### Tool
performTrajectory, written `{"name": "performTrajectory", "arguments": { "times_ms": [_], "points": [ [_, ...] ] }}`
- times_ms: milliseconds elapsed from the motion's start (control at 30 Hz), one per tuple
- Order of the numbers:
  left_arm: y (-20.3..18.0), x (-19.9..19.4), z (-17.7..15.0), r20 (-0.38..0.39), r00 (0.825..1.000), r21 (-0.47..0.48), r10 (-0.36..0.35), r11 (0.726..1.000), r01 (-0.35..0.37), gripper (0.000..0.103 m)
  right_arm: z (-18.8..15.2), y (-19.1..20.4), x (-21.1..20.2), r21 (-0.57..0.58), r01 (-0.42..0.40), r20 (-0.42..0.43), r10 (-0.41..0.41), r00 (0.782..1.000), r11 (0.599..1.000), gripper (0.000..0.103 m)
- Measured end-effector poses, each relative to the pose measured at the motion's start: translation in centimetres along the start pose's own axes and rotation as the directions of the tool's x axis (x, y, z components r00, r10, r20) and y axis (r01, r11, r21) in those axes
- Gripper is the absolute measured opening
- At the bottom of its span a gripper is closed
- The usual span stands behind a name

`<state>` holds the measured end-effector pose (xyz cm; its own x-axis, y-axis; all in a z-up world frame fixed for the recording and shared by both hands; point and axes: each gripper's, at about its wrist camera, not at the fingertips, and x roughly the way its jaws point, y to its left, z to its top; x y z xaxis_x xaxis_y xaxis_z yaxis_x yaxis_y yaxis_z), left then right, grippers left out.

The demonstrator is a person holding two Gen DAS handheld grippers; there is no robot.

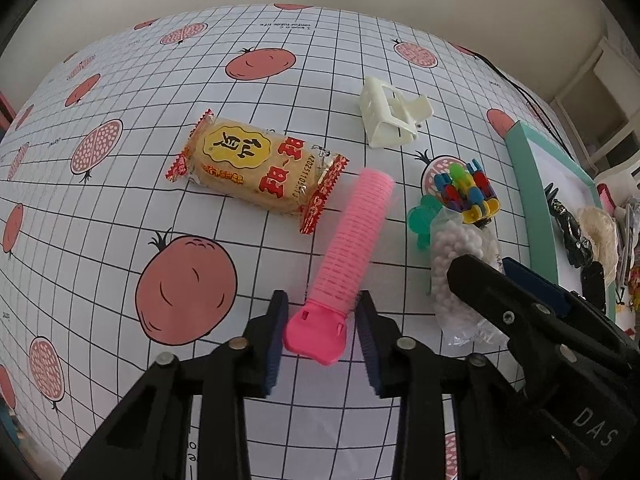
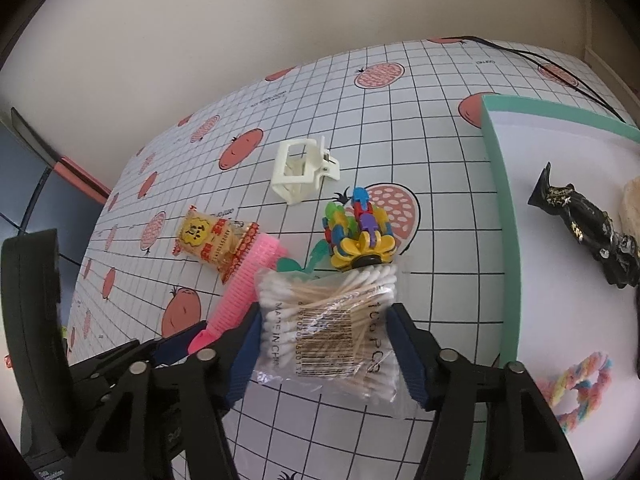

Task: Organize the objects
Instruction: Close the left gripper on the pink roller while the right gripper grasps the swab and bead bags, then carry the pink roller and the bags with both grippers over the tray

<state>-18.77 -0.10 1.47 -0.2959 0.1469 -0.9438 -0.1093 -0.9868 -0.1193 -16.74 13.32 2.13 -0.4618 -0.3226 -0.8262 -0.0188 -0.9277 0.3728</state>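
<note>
1. Done: black figurine [image 2: 580,226] and rope toy [image 2: 576,390] lie in the teal tray [image 2: 505,216], right.
2. Left gripper [image 1: 322,334] spread around pink roller [image 1: 344,256], not pinching.
3. Right gripper [image 2: 328,350] straddles swab bag [image 2: 332,328]; pinch unclear.
4. Left: snack pack [image 1: 256,170], white clip [image 1: 390,114], colour toy [image 2: 358,232].

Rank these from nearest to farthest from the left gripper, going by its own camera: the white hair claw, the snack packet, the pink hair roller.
1. Pink hair roller: between the left gripper's fingers.
2. Snack packet: farther up the table, left of the roller.
3. White hair claw: farthest, upper right.
</note>
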Motion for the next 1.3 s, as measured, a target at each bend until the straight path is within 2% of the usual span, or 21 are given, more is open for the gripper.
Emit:
{"name": "performTrajectory", "arguments": {
  "times_ms": [300,400,767,1300],
  "points": [
    [-0.2,-0.1,0.0,0.006,1.0,-0.002,0.001,1.0,-0.001,0.032,0.4,0.6,-1.3,-0.024,-0.033,0.038,0.034,0.999,0.999,0.037],
    [-0.1,-0.2,0.2,0.009,1.0,-0.009,-0.002,1.0,0.002,0.031,0.4,0.5,-1.6,-0.02,-0.045,0.046,0.046,0.998,0.999,0.033],
    [0.2,-2.0,-0.2,0.05,0.999,-0.008,-0.012,1.0,0.012,0.029,0.7,0.6,-2.7,-0.03,-0.069,0.056,0.07,0.996,0.997,0.023],
    [0.8,-4.2,0.1,0.127,0.992,-0.068,-0.029,0.997,0.038,0.028,1.5,-0.6,-5.4,-0.002,-0.152,0.114,0.151,0.982,0.988,0.018]
  ]
}}
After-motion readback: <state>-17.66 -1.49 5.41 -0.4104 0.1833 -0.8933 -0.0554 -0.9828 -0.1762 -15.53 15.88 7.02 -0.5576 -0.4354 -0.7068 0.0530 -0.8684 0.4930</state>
